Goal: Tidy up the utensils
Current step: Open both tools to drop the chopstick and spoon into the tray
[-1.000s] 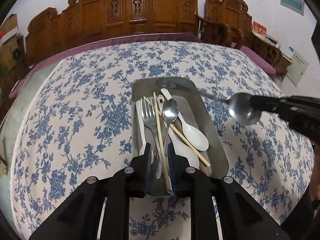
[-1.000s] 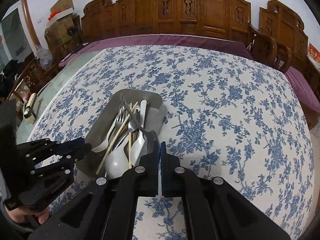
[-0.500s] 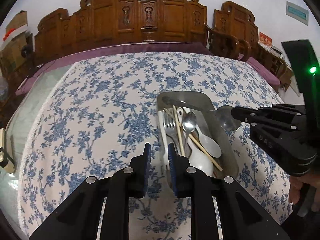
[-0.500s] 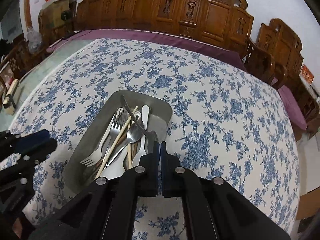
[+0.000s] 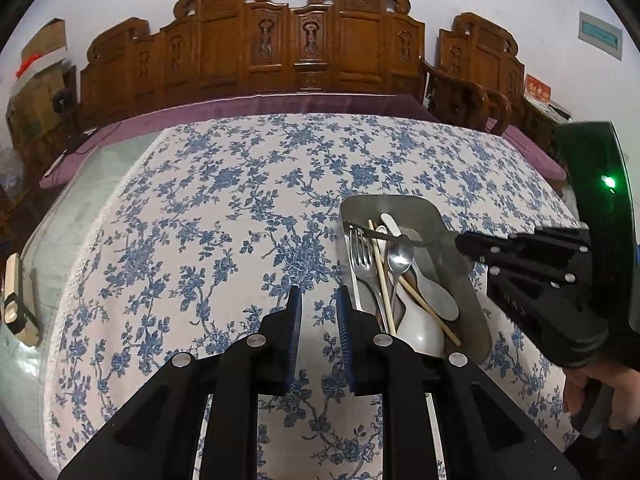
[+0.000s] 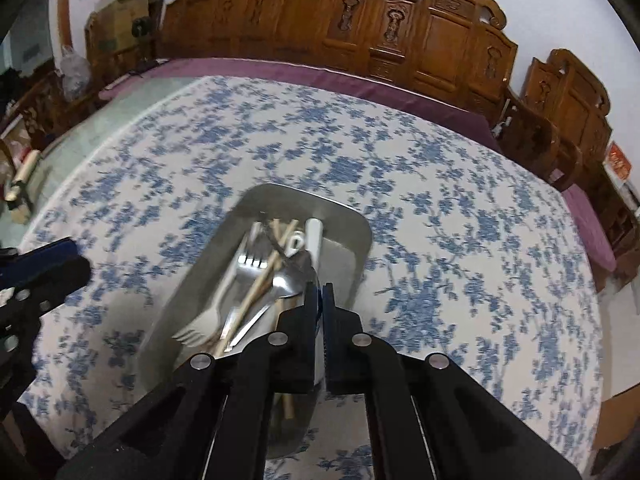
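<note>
A steel tray (image 5: 472,312) on the floral cloth holds a fork (image 5: 360,252), wooden chopsticks (image 5: 382,276), a metal spoon (image 5: 400,256) and a white ceramic spoon (image 5: 420,328). My left gripper (image 5: 318,300) stands open over bare cloth just left of the tray, nothing between its fingers. My right gripper (image 5: 464,245) reaches in over the tray's right wall. It grips another metal spoon (image 5: 384,234) by the bowl end, the handle slanting across the tray. In the blurred right wrist view its jaws (image 6: 320,292) are opening by a sliver, with that spoon (image 6: 282,250) still between them.
The tray (image 6: 304,196) lies in the near middle of a large table under a blue floral tablecloth (image 5: 240,200). Carved wooden chairs (image 5: 304,40) line the far side. A hand (image 5: 592,384) holds the right gripper's handle. A beige object (image 5: 16,300) lies at the left edge.
My left gripper has drawn back and to the left, off the tray and onto bare cloth. My right gripper has brought the spoon in from the right and lower over the tray.
</note>
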Available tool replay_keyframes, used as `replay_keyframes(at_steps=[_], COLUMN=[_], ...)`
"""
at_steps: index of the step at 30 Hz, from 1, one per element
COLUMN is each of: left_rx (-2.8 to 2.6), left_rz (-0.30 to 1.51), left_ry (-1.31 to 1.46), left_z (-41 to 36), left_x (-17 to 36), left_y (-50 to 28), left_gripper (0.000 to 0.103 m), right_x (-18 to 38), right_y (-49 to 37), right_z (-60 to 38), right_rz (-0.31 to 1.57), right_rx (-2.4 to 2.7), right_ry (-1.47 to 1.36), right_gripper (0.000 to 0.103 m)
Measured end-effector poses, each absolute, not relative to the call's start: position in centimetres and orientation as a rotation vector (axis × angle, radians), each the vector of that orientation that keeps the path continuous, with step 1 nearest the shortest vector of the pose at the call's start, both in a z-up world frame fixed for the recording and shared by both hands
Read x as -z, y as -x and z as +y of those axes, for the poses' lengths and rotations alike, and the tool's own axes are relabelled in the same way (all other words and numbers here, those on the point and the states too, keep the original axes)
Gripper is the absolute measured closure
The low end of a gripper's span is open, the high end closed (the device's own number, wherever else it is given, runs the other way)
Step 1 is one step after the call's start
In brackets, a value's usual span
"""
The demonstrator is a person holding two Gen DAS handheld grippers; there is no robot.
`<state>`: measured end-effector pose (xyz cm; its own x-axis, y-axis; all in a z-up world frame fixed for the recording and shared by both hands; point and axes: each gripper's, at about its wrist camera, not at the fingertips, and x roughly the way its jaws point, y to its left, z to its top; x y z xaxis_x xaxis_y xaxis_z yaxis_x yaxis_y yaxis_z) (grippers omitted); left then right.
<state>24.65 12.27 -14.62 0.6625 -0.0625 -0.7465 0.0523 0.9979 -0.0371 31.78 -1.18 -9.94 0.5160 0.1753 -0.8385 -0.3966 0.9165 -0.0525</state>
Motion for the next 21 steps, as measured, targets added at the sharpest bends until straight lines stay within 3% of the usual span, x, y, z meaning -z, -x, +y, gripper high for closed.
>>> replay_keyframes(at_steps=[7,9,21], left_rx=[0.064,0.063,0.049], left_rz=[0.841,0.837,0.841], left_ry=[0.011,0.008,0.004], left_z=[12.2,12.2,12.2], left_x=[14.5,14.5,14.5], left_y=[-24.5,-24.5,-24.3], left_gripper=[0.085,0.077,0.073], right_x=[9.7,9.7,8.7], right_y=[-30.4,-30.1,-29.1], right_z=[-0.7,-0.7,-1.3], right_rz=[0.981,0.983,0.945], right_rx=[-0.487,-0.521,-0.607], right_ry=[0.160,0.138,0.096], right_gripper=[0.093,0.092,0.090])
